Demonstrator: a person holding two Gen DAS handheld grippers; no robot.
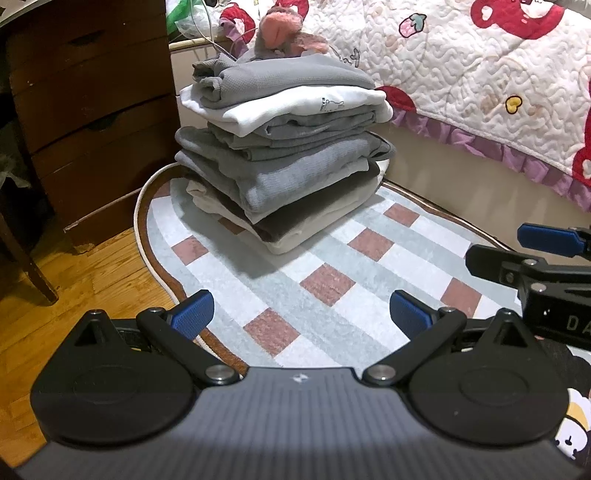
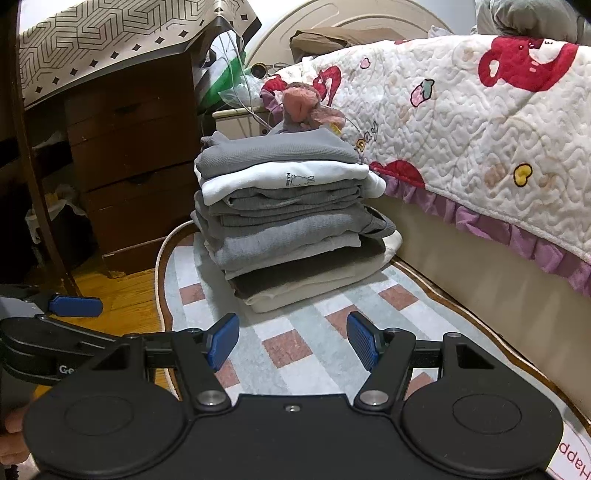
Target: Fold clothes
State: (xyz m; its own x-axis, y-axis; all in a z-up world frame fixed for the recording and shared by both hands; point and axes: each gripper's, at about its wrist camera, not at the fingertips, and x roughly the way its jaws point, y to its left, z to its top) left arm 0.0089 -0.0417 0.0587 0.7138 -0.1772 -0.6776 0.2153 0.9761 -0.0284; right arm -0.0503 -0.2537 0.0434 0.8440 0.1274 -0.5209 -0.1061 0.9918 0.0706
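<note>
A tall stack of folded clothes (image 1: 280, 155) stands on a checked rug, grey, white, brown and cream layers, with a grey folded piece on top. It also shows in the right wrist view (image 2: 291, 218). My left gripper (image 1: 301, 315) is open and empty, held above the rug in front of the stack. My right gripper (image 2: 293, 341) is open and empty, also in front of the stack. The right gripper shows at the right edge of the left wrist view (image 1: 517, 251); the left gripper shows at the left edge of the right wrist view (image 2: 70, 314).
The checked rug (image 1: 332, 280) lies on a wooden floor (image 1: 85, 273). A brown drawer unit (image 1: 92, 122) stands left of the stack. A bed with a white quilt with red prints (image 1: 480, 81) runs along the right. A pink-grey plush toy (image 1: 284, 33) lies behind the stack.
</note>
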